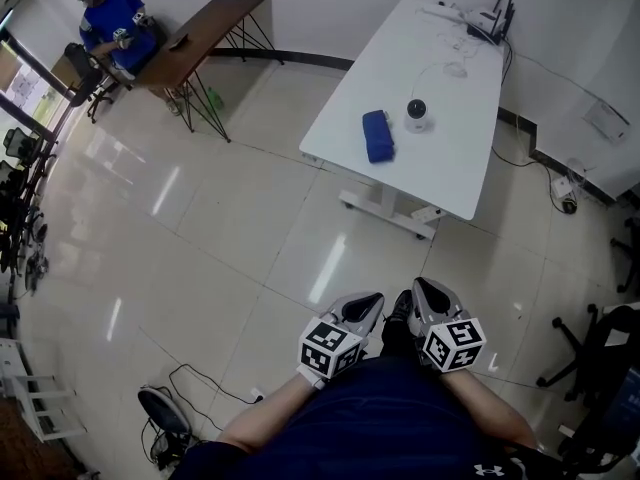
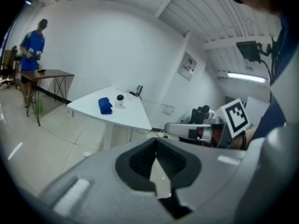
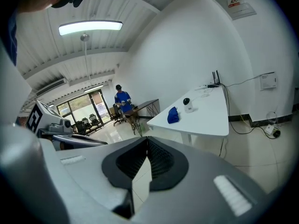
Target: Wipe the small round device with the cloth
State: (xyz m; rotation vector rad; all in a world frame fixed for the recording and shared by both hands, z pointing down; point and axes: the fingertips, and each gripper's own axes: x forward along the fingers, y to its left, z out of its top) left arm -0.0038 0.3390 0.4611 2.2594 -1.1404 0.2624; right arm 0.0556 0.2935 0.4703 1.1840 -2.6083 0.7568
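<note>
Left gripper (image 1: 362, 308) and right gripper (image 1: 432, 298) hang side by side, low in front of the person, above the tiled floor (image 1: 200, 228) and well apart from the white desk (image 1: 440, 178) where the work waits. On it the folded blue cloth (image 1: 377, 135) lies just beside the small round device (image 1: 417, 114), a white unit with a dark face, standing upright; neither is touched, and the wipe has not begun.

The risks lie ahead. The device looks light and stands on a narrow base, so a firm wipe from one side could tip it or slide it across the desk unless the other gripper steadies it. A thin white cable (image 1: 452, 68) trails on the desk behind it. Whether it runs into the device cannot be told, but a snagged cloth could drag it. Reaching in with the jaws together would only shove the cloth toward the near edge.

Both gripper views show the ribbed pads drawn together with nothing between them: each gripper is fully closed and empty. Across the room, a person in blue (image 1: 112, 26) stands at a brown table (image 1: 205, 30).
</note>
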